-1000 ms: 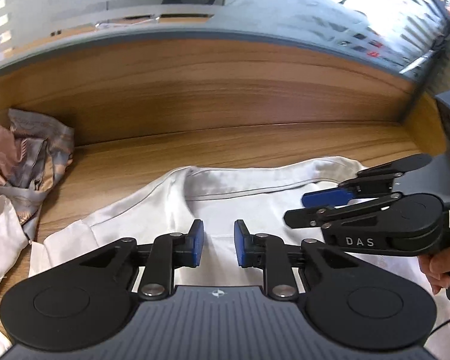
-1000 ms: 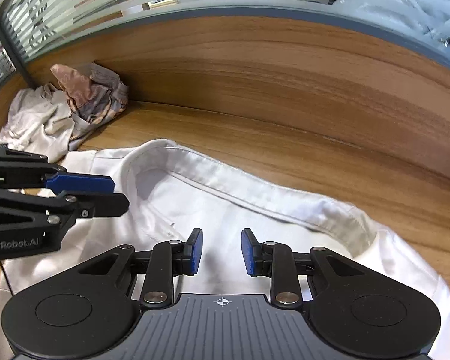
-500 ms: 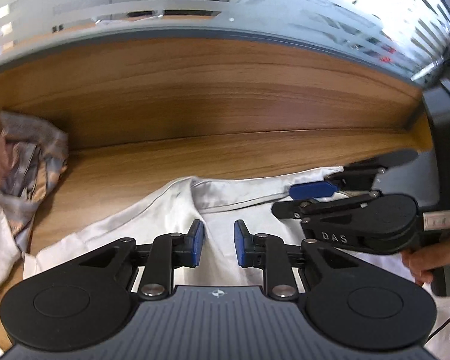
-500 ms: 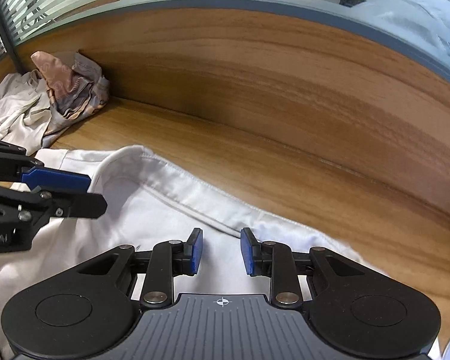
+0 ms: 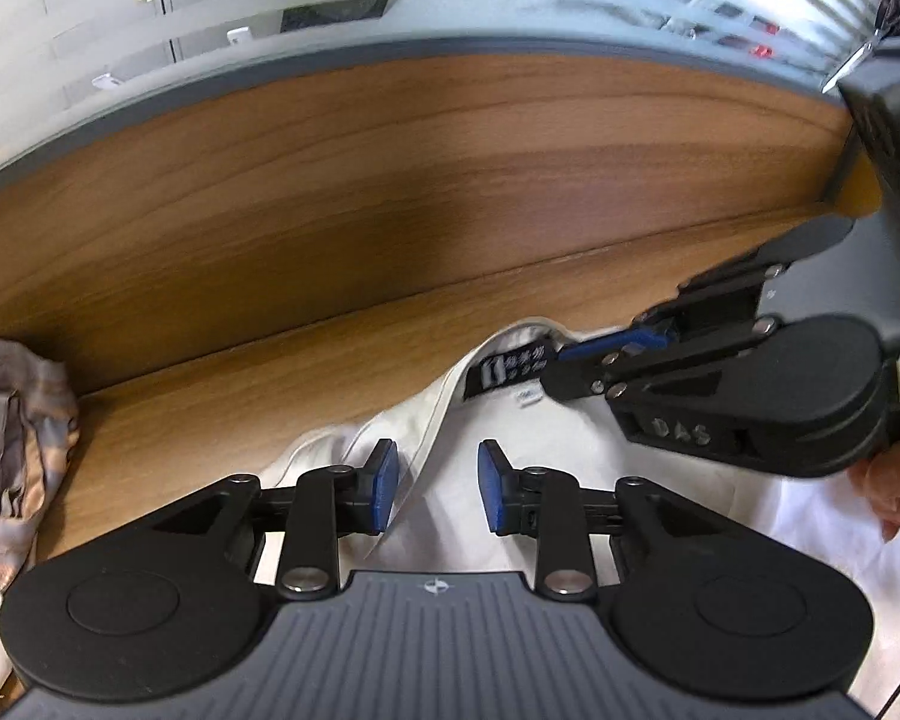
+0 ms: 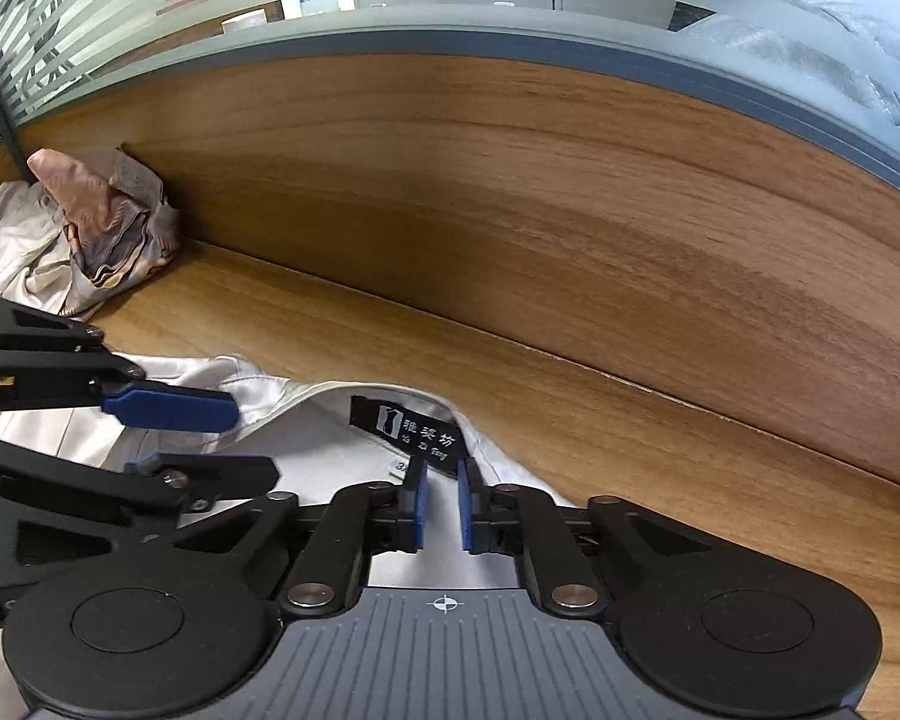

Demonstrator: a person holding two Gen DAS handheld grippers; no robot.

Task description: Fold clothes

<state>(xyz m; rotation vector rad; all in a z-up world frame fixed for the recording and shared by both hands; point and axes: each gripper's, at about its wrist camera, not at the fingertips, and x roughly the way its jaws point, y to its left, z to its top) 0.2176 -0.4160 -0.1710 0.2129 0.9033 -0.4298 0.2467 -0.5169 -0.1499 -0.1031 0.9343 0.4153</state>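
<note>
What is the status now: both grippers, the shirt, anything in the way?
Left gripper opening, collar edge between its pads. Right gripper shut by the black label. White shirt unfolded on the desk. Crumpled clothes lie aside, not blocking.

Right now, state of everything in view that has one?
white shirt: unfolded on the desk, collar bunched, label showing.
left tool: jaws opening, collar edge between the pads, not pinched.
right tool: shut on the collar beside the label.
patterned cloth: crumpled against the back panel.
</note>
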